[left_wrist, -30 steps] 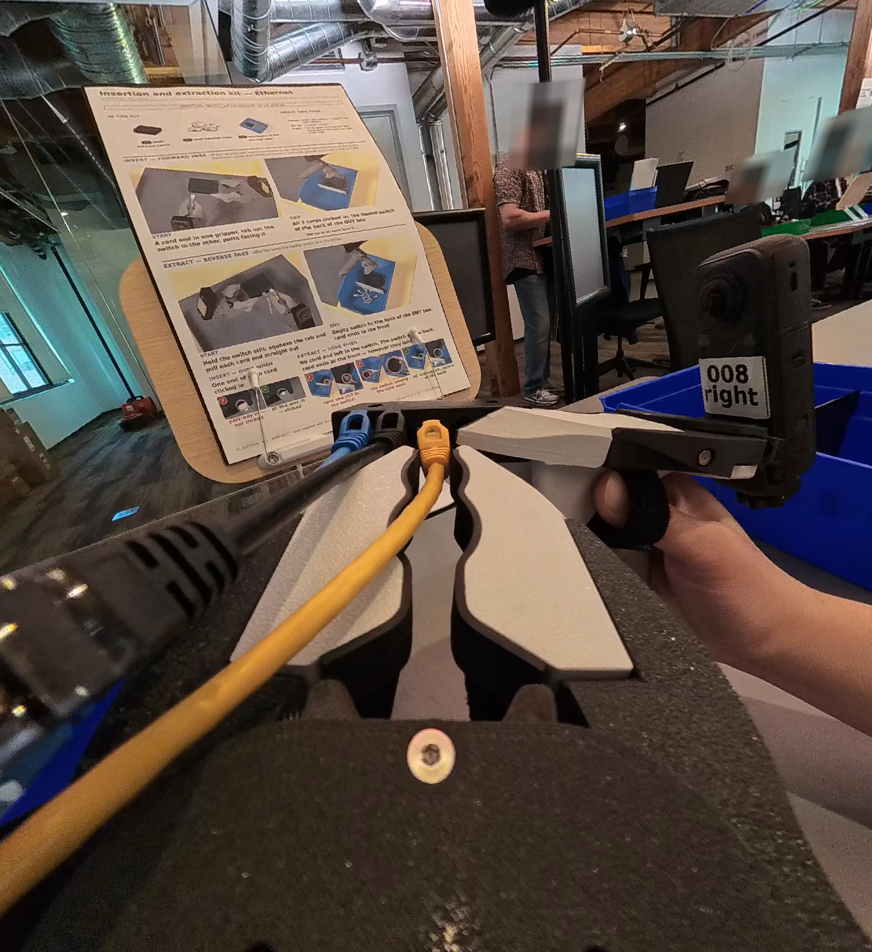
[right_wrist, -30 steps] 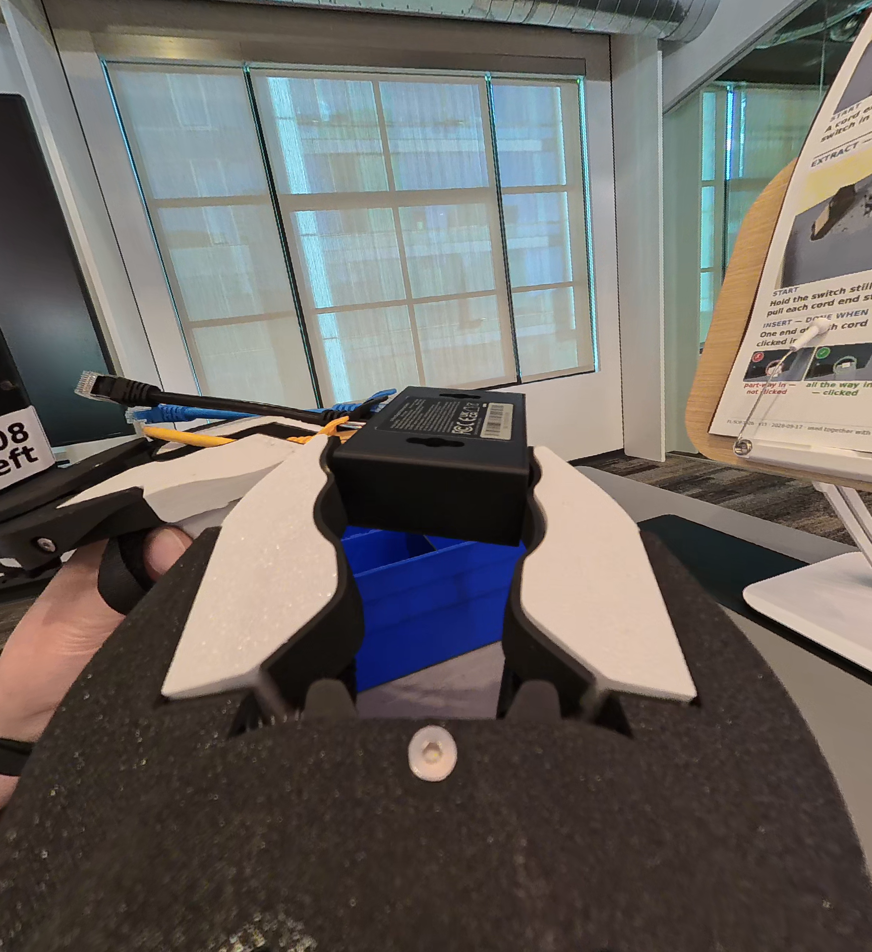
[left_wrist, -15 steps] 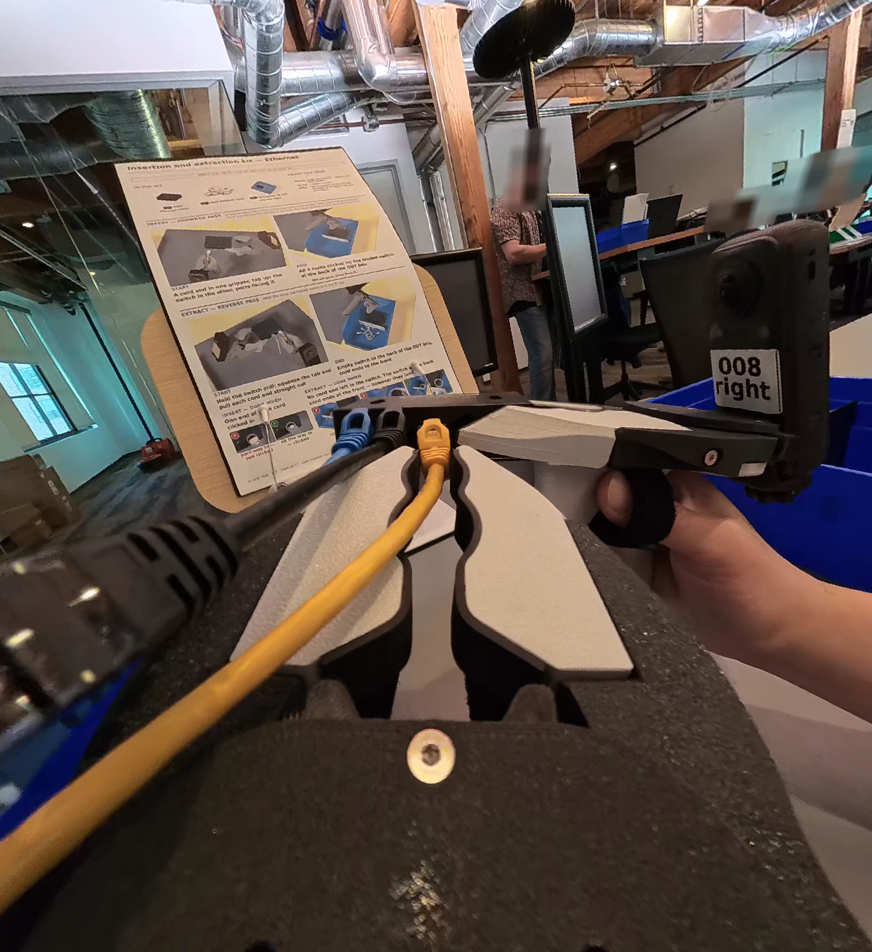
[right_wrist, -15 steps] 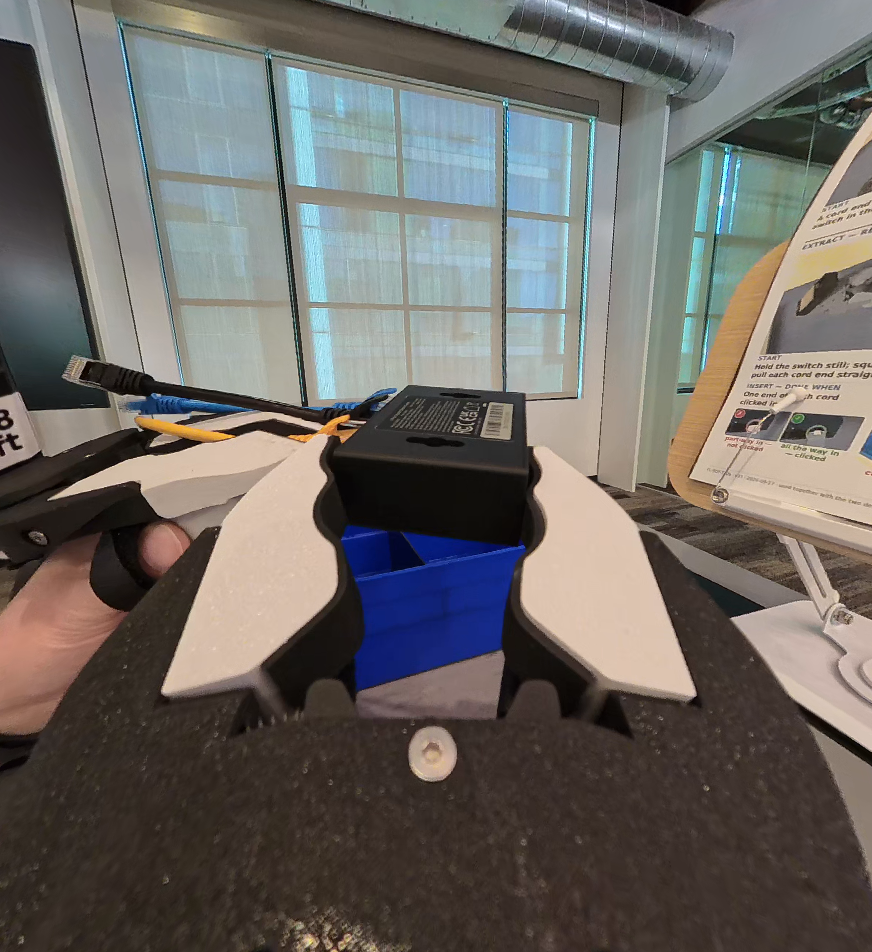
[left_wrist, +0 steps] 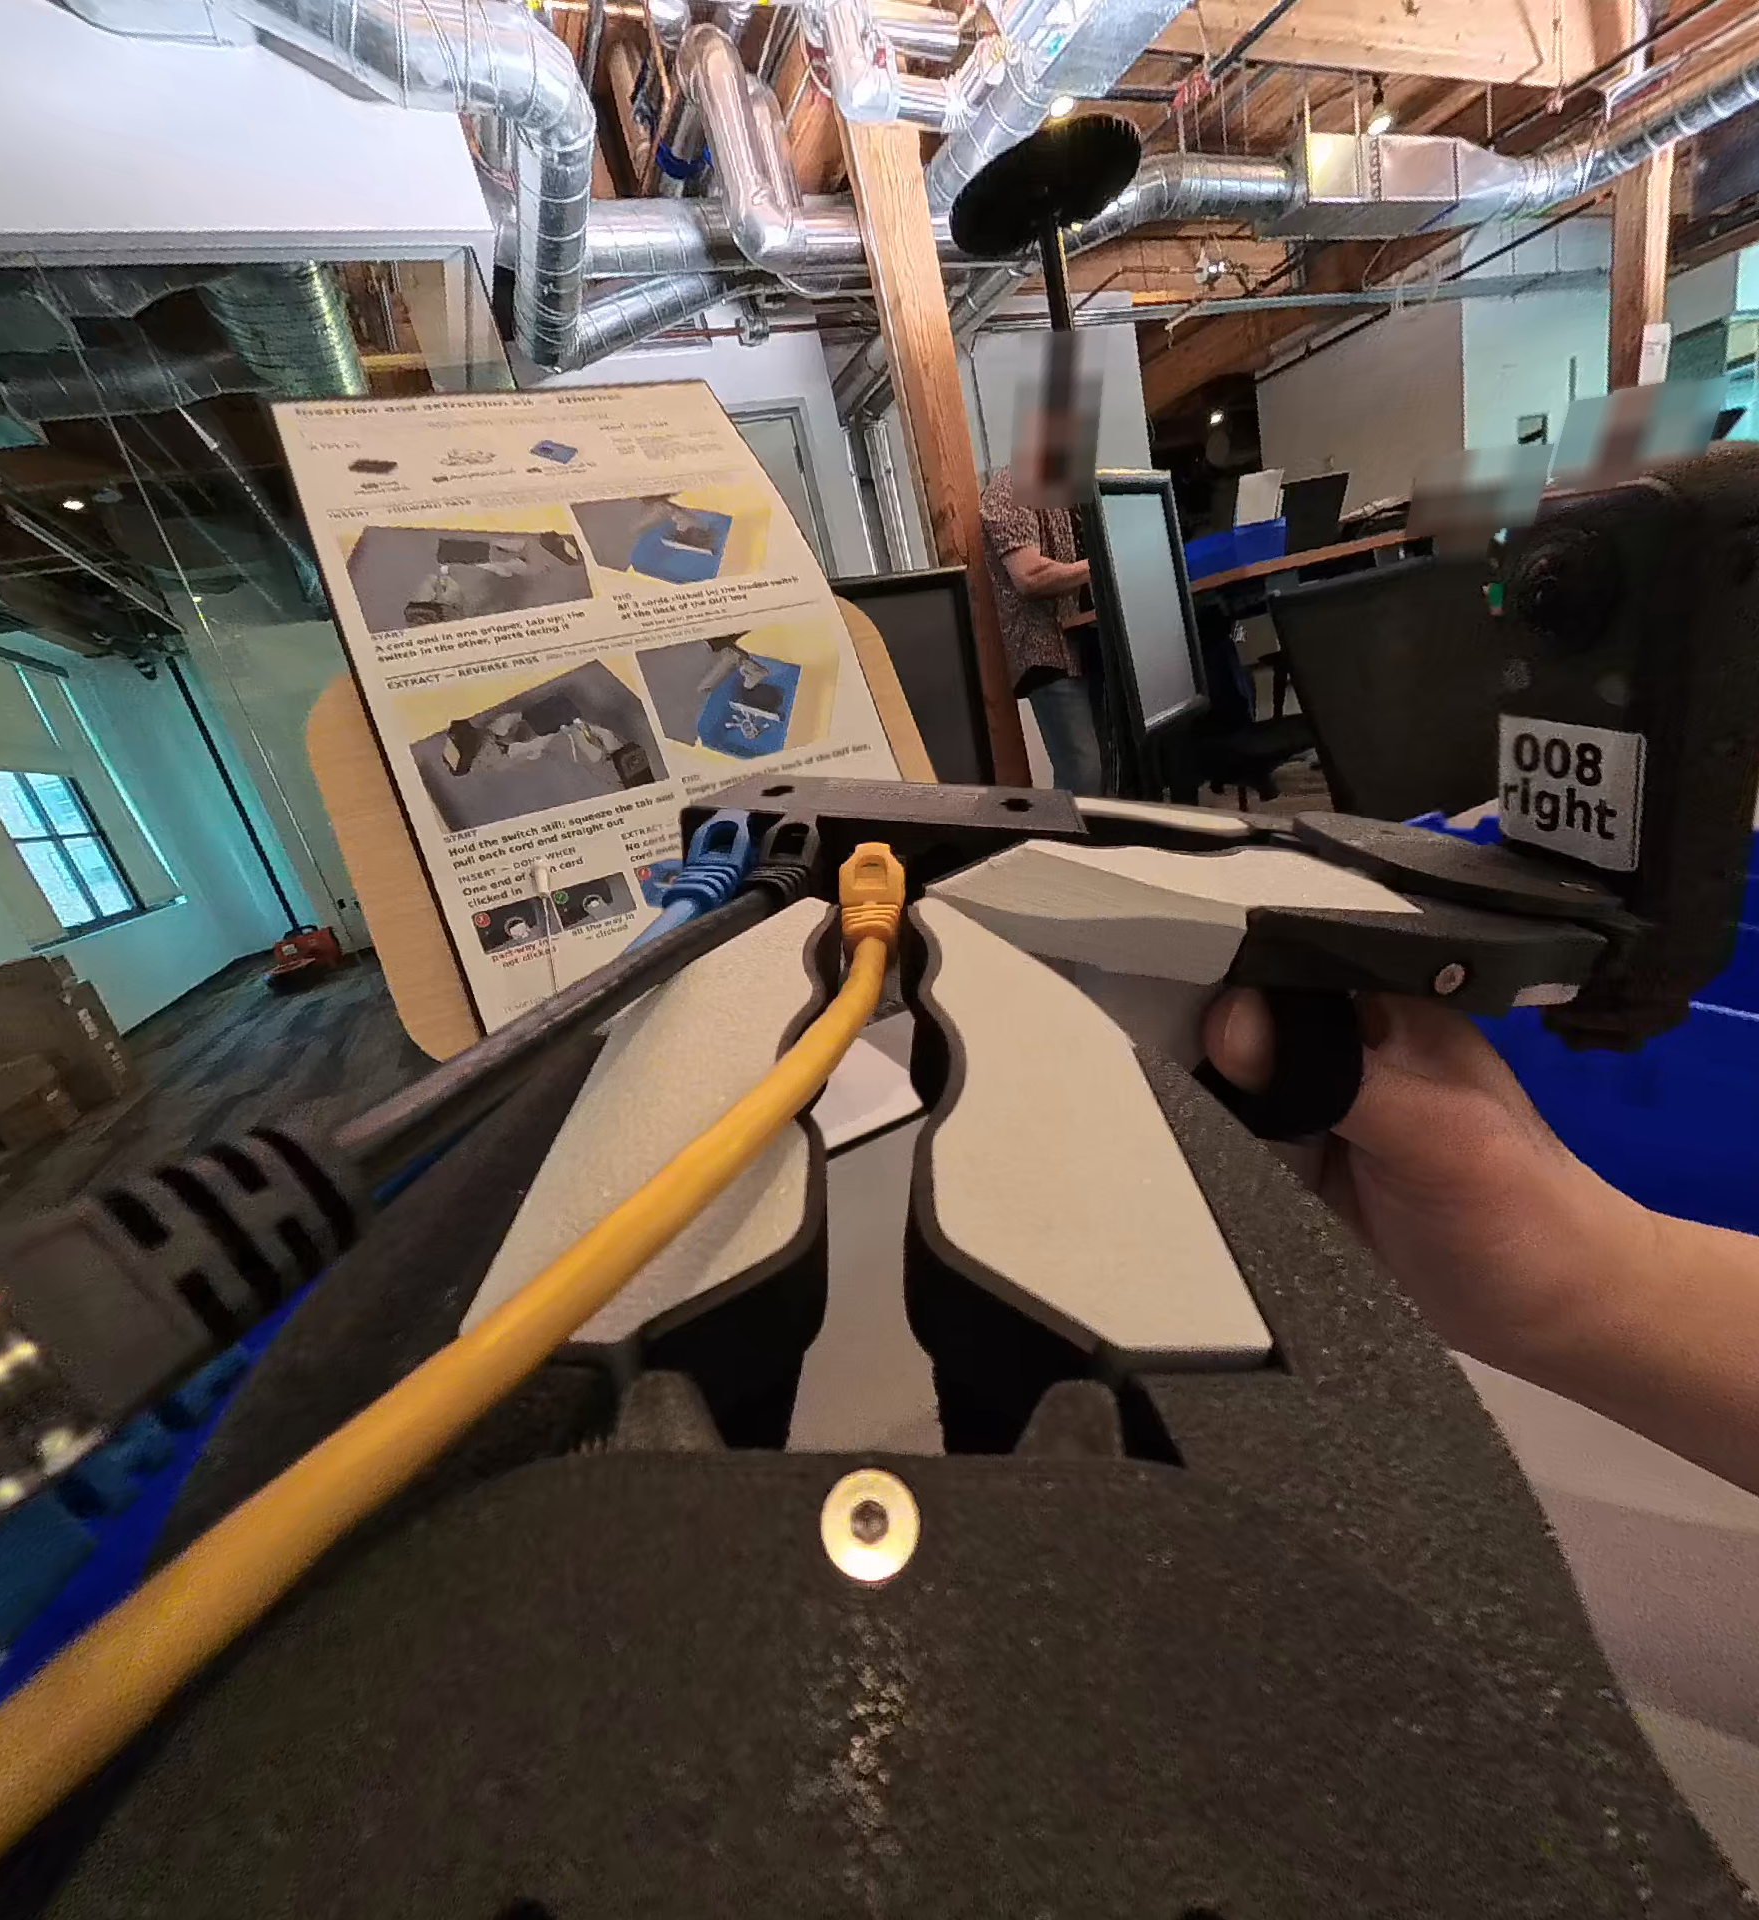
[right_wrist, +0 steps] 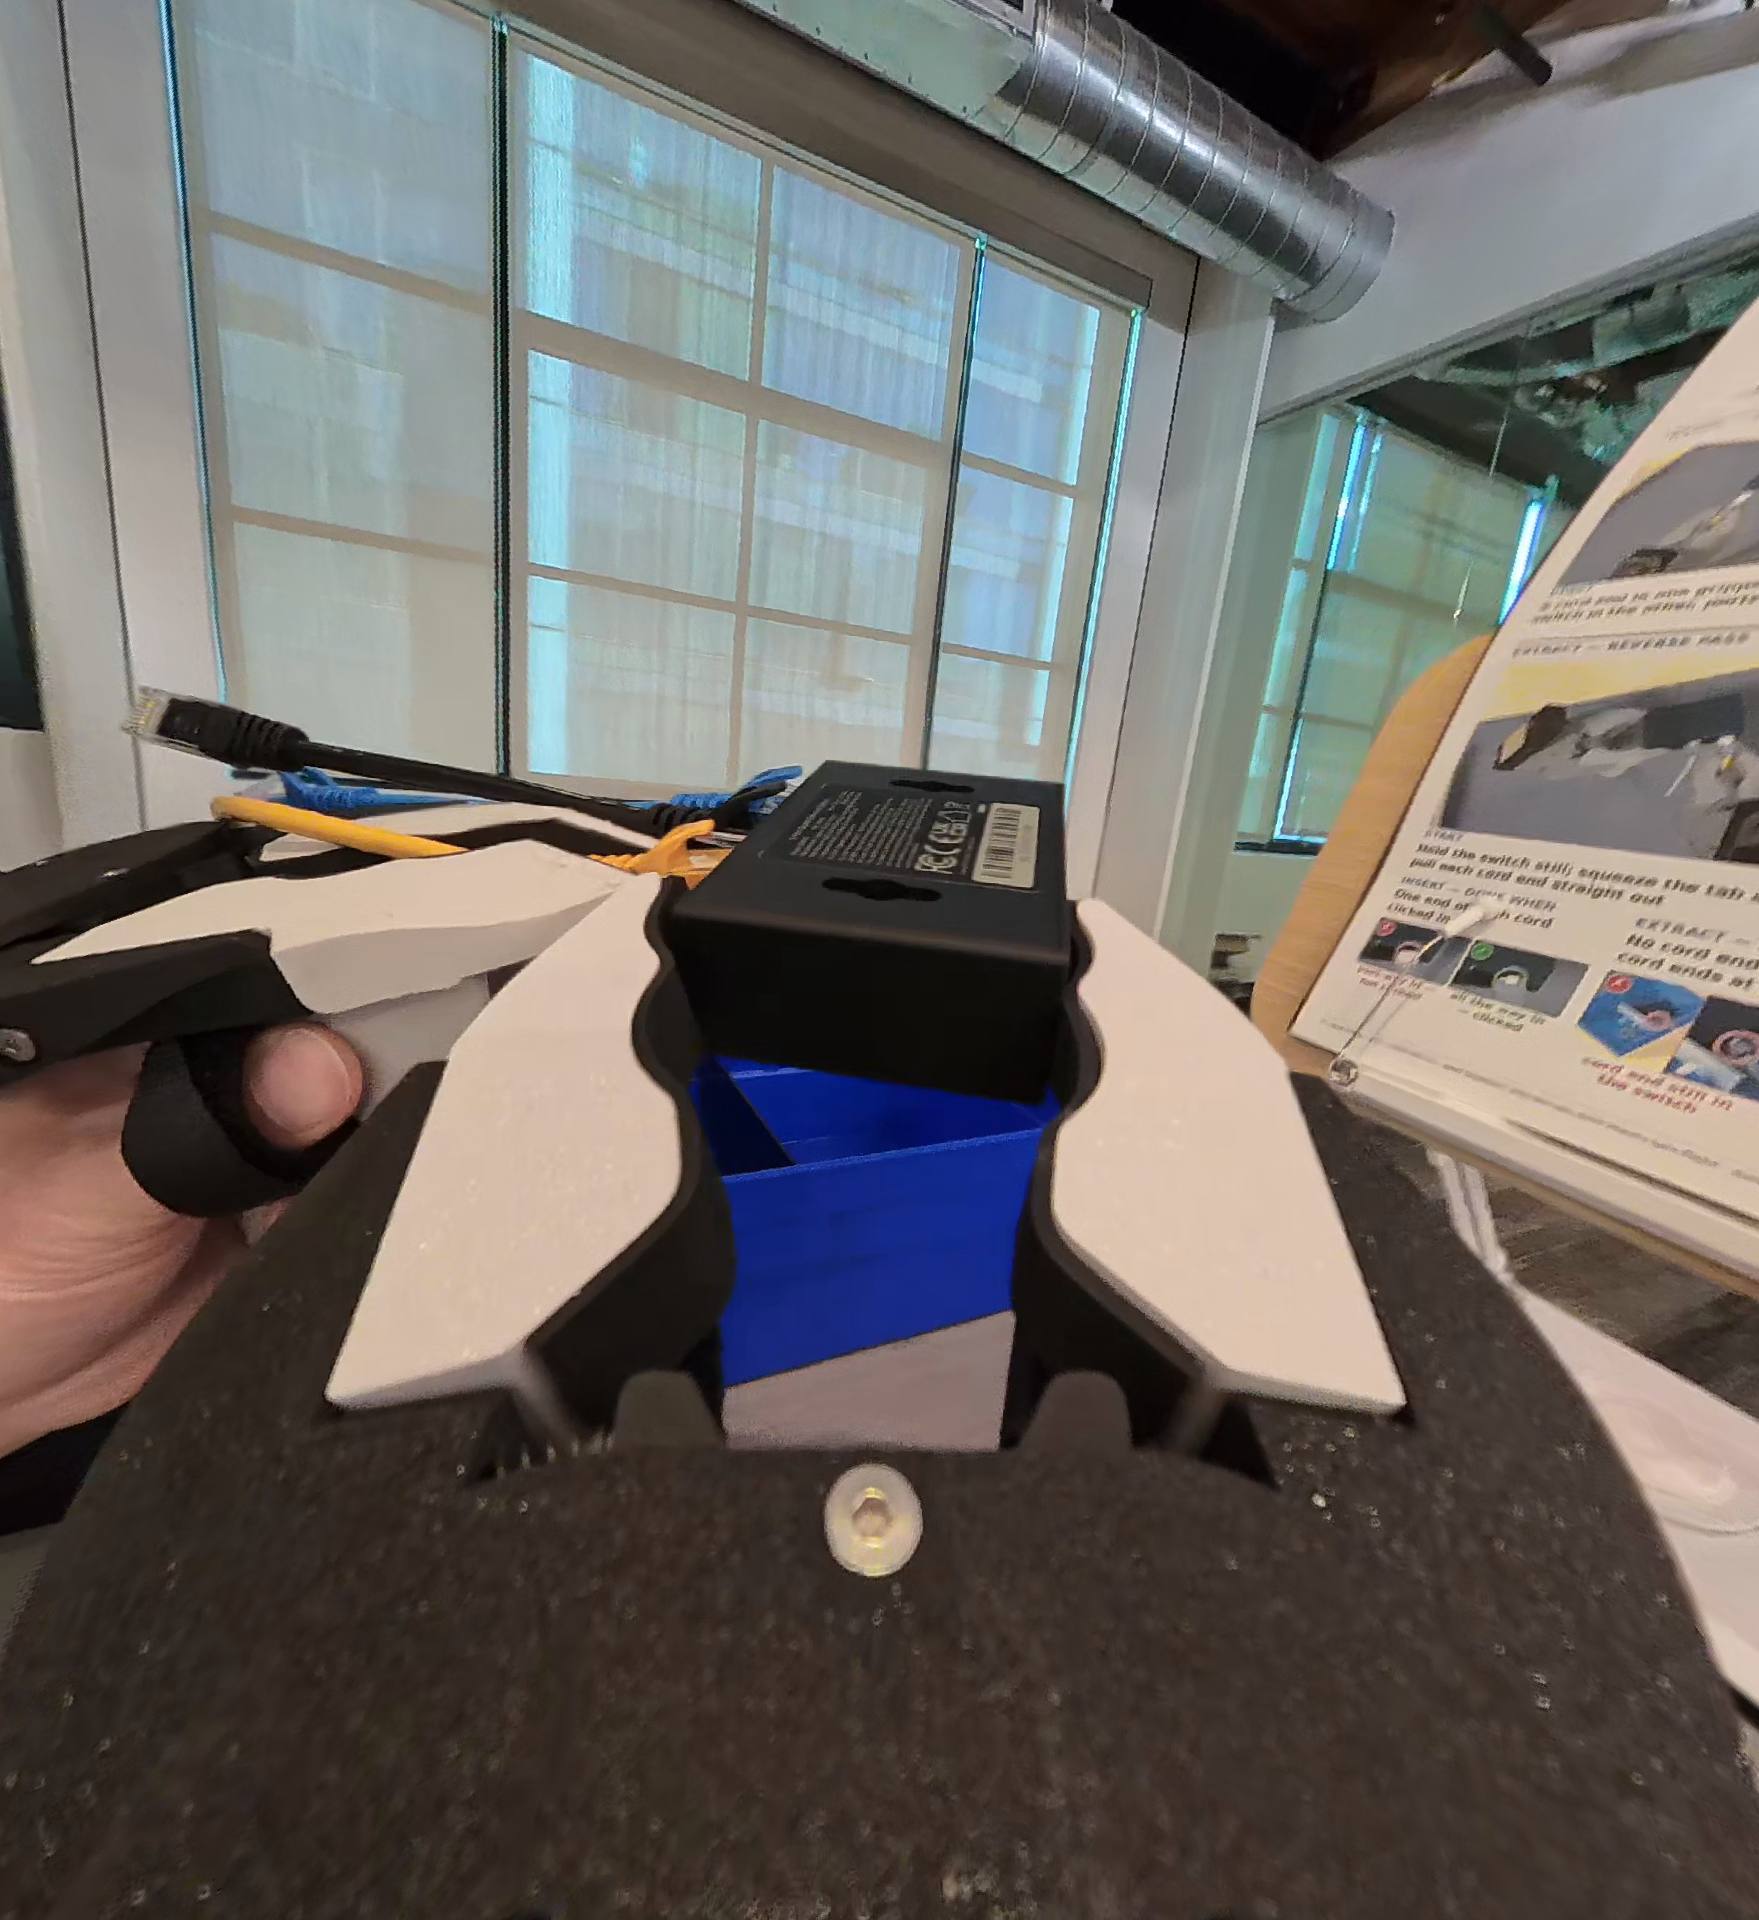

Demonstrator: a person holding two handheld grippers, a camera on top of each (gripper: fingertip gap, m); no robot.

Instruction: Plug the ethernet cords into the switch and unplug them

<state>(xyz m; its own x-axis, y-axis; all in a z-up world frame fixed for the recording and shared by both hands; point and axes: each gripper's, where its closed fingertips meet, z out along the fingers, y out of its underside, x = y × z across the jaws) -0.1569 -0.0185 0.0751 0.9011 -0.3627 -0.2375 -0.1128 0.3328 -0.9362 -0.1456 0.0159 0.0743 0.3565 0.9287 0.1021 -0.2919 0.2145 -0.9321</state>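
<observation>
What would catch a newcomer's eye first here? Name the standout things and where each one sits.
The yellow cord stands out first, running up between the left gripper fingers into the black switch, beside a blue plug and a black one. In the right wrist view, the right gripper clamps that switch in mid-air above a blue bin. An instruction sheet stands propped behind.

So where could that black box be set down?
Bare grey table shows just before the blue bin, and the bin's visible compartments look bare too. Crowded: left of the switch, where the cords bunch, and right, under the sign.
</observation>
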